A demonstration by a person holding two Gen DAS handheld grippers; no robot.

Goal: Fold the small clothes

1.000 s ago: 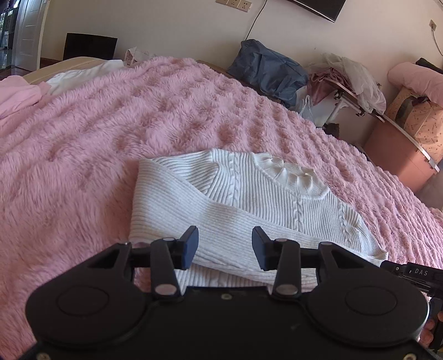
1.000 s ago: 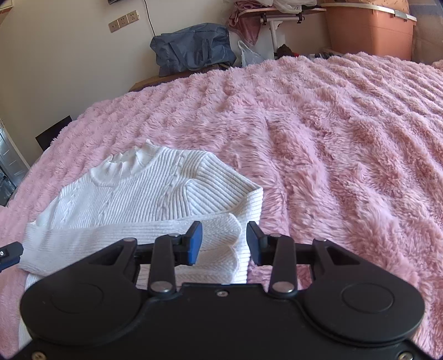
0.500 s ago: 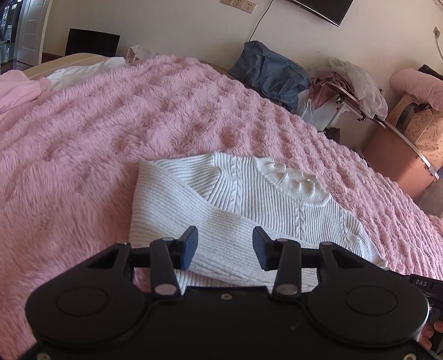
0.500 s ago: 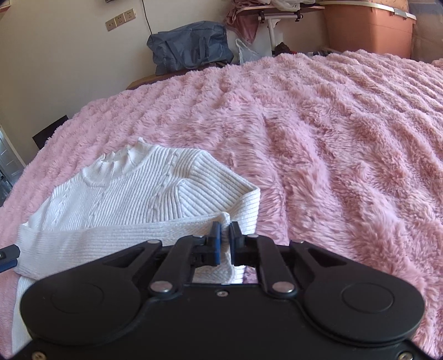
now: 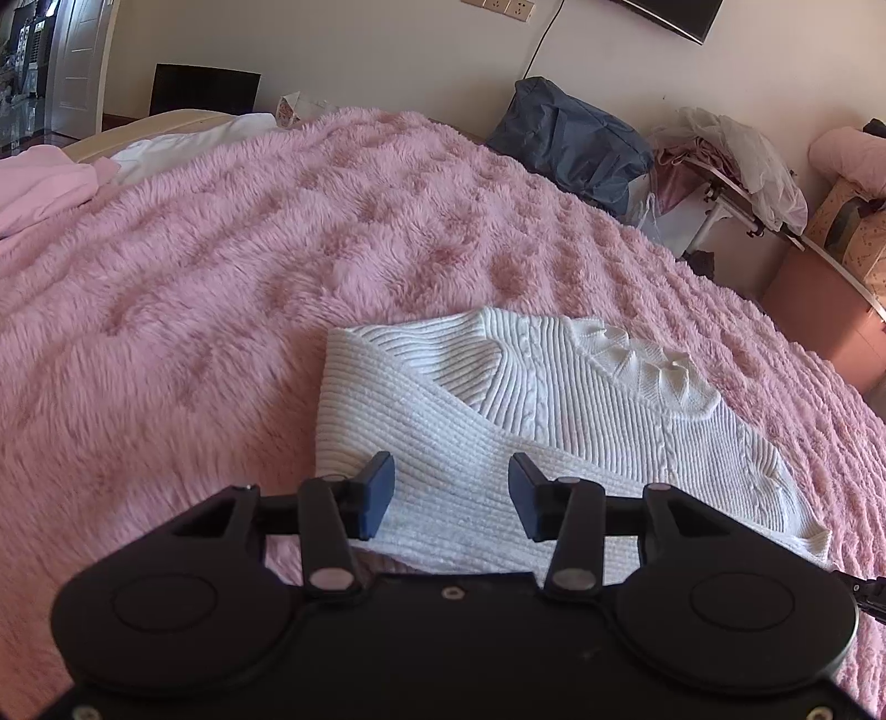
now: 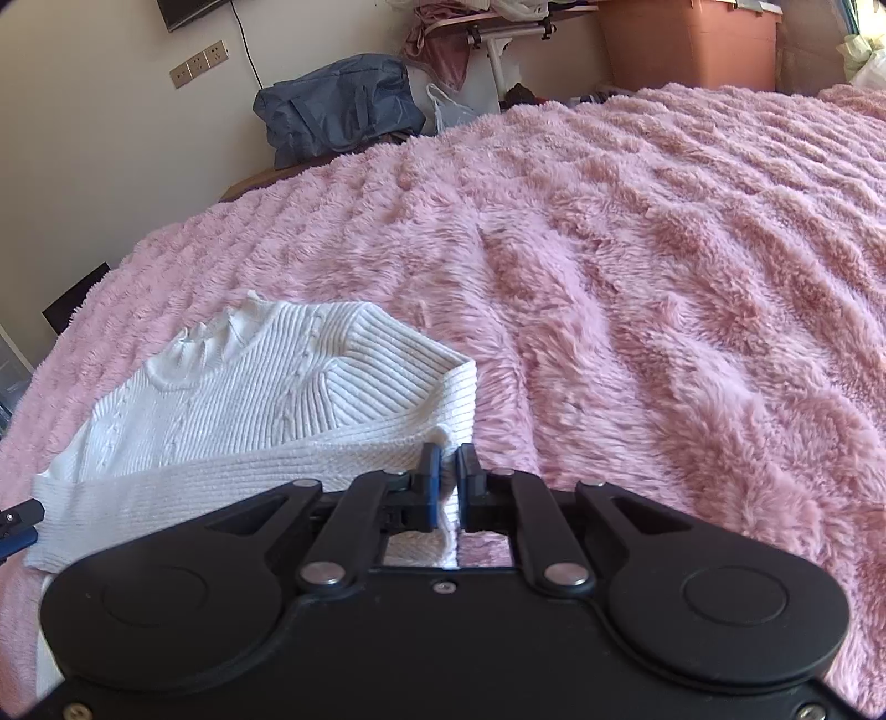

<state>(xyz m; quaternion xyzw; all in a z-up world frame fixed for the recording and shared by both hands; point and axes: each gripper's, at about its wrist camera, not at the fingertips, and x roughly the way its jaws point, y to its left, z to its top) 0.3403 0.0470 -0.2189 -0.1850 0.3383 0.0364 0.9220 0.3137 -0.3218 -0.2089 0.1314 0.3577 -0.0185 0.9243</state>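
A small white ribbed sweater (image 5: pixel 554 421) lies on the pink fluffy blanket (image 5: pixel 221 277), collar away from me, with one sleeve folded across its lower part. My left gripper (image 5: pixel 451 495) hovers over the near left side of that folded sleeve; its jaws are opening and its pads touch no fabric. In the right wrist view the same sweater (image 6: pixel 266 399) fills the lower left. My right gripper (image 6: pixel 448 484) is shut on the sweater's near right edge, with white knit pinched between the pads. The tip of the left gripper shows at that view's left edge.
The blanket covers the whole bed. Beyond the far edge stand a dark blue bag (image 5: pixel 570 144), a rack with clothes and plastic (image 5: pixel 731 160) and a salmon storage box (image 6: pixel 686 44). Pink and white bedding (image 5: pixel 50 183) lies at the far left.
My right gripper closed from open onto the sweater's right edge. The left gripper slid a little forward and lower over the folded sleeve, and its fingers spread slightly wider.
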